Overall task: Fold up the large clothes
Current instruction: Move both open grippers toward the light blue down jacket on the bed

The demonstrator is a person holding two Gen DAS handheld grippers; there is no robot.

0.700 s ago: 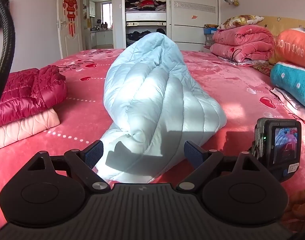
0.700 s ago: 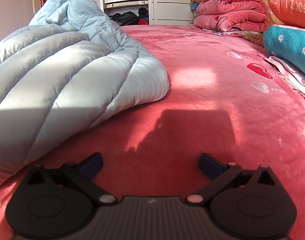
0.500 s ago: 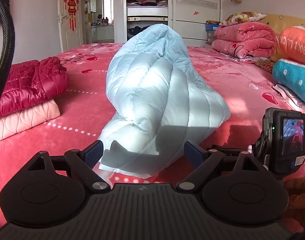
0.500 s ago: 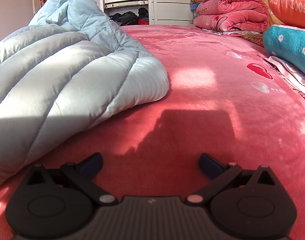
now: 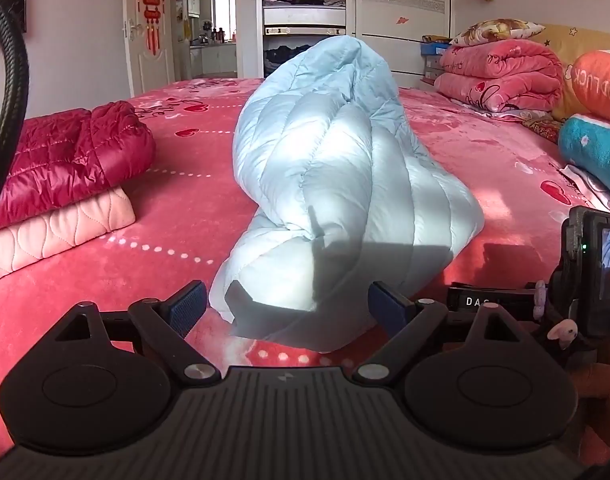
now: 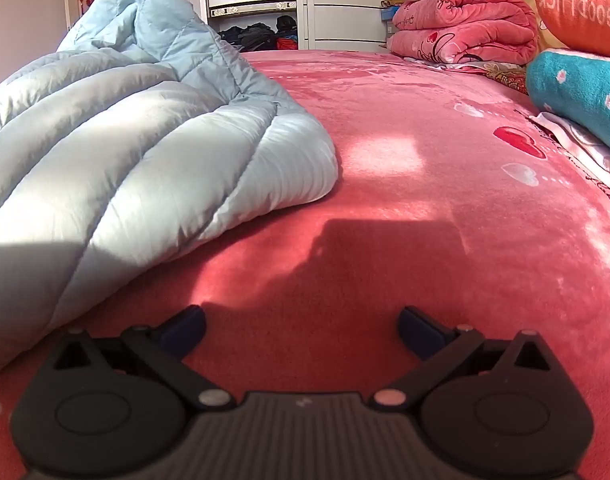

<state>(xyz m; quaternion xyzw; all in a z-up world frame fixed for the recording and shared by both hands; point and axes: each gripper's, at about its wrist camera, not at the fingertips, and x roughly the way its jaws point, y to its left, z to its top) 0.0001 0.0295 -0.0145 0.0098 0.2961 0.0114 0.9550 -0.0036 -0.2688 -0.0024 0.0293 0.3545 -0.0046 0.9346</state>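
Note:
A pale blue quilted down jacket (image 5: 337, 184) lies crumpled in a tall heap in the middle of the red bed (image 5: 193, 240). My left gripper (image 5: 285, 308) is open just in front of the jacket's near edge, with nothing between its fingers. In the right wrist view the same jacket (image 6: 137, 152) fills the left side, and my right gripper (image 6: 301, 330) stands open low over bare red bedspread (image 6: 425, 240), to the right of the jacket's hem. The right gripper's body with its camera (image 5: 593, 276) shows at the right edge of the left wrist view.
A folded dark red jacket (image 5: 65, 156) rests on a folded pink one (image 5: 57, 236) at the left. Rolled pink blankets (image 5: 501, 76), an orange pillow (image 5: 601, 84) and a teal pillow (image 5: 593, 152) line the right side. A wardrobe (image 5: 305, 20) stands beyond the bed.
My left gripper has drawn back and tilted up a little, so the jacket heap sits farther ahead and higher in its view. The right gripper's view has hardly shifted.

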